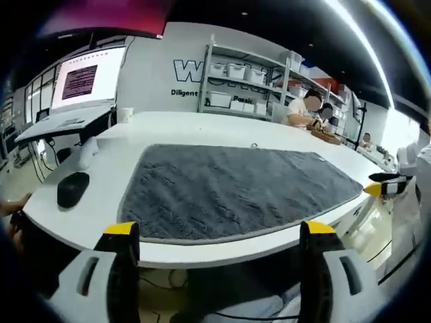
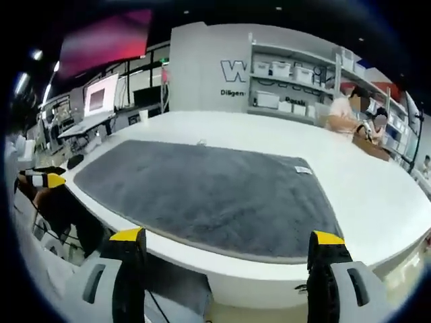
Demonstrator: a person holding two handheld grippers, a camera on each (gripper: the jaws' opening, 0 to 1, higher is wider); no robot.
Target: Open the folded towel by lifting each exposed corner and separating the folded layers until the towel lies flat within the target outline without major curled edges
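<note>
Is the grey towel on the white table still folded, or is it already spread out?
Spread out. The grey towel lies flat as one sheet on the white table, with no folded layers or curled edges visible in either view.

Both views bright and evenly lit from above; ceiling light strips [image 1: 367,47] show as streaks, with a blown-out glare patch at the right edge of the left gripper view. White table [image 2: 377,195] reflects strongly and loses surface detail, while the grey towel [image 1: 236,188] keeps its texture and reads sharp at centre. Heavy fisheye bending: table edges and shelves [image 2: 296,87] curve, the margins smear and darken, and the near jaws at the bottom look soft.
</note>
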